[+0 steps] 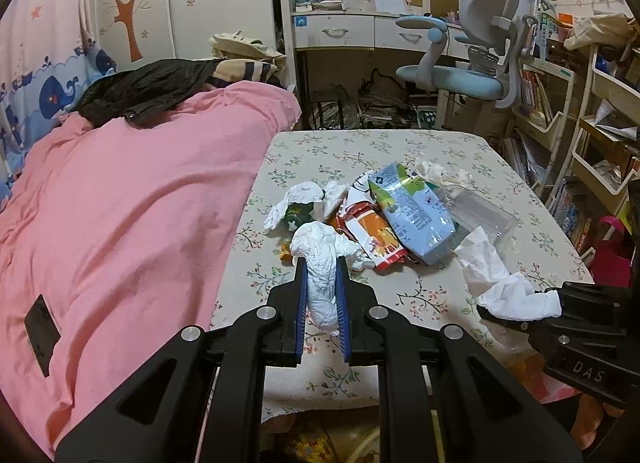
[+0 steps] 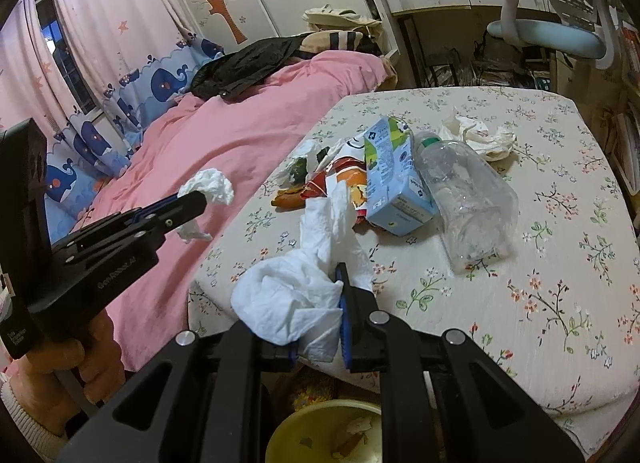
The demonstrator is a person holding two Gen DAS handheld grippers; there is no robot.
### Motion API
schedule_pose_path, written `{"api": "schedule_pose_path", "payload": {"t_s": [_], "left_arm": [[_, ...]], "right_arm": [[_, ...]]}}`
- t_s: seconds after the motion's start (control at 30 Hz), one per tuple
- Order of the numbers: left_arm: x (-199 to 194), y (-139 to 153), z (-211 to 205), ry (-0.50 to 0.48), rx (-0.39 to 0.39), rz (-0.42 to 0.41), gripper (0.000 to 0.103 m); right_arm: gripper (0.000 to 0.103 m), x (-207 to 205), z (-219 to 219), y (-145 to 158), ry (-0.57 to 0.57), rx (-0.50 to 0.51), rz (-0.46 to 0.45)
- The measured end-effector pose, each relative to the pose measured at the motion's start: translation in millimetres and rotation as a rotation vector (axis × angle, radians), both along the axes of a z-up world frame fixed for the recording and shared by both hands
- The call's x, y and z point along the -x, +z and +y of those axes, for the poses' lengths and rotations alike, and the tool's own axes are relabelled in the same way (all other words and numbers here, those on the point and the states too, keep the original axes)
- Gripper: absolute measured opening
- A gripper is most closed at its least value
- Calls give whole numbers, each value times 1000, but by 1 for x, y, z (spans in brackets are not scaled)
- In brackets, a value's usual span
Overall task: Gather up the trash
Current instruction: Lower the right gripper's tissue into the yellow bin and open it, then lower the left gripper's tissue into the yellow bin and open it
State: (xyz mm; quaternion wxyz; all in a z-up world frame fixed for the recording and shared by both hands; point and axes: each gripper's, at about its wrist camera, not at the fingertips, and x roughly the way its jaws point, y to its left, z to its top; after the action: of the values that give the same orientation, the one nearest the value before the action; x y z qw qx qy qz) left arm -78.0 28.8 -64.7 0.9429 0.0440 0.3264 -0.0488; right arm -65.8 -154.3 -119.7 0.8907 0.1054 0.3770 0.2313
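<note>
Trash lies heaped on the table point(image 1: 400, 147), toward the edge that runs along the pink bed point(image 1: 140, 183): a blue carton point(image 2: 394, 179), an orange snack wrapper point(image 2: 344, 175), a crushed clear bottle point(image 2: 468, 191) and a crumpled tissue point(image 2: 480, 133) toward the far edge. The left gripper point(image 1: 322, 275) has its blue pads clamped on a wadded white tissue point(image 1: 320, 247) at the table's near edge. The right gripper point(image 2: 320, 303) is closed tight on a larger white paper towel point(image 2: 296, 287) over the near corner. Below that corner stands a yellow bin point(image 2: 320, 423) with scraps inside.
</note>
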Motion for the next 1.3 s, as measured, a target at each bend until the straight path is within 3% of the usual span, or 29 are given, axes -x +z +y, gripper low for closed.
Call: {"api": "schedule_pose_path", "payload": {"t_s": [0.43,0.83,0.9,0.97,1.3], "left_arm": [[17,-9,-12,-32,12,18,12],[34,-18,-16,-50,25,40,12],[39,-21,-18,-58,25,47,12],[43,-23,-20,-66,22,53,12],[72,-44,-29,-100,16,108,12]], "right_arm": [[16,35,10,-13,37,5,57],[19,80,30,-57,112,76,264],[24,86,30,-66,116,75,310],[48,90,28,-72,104,77,339],[60,94,0,-54,-41,36,256]]}}
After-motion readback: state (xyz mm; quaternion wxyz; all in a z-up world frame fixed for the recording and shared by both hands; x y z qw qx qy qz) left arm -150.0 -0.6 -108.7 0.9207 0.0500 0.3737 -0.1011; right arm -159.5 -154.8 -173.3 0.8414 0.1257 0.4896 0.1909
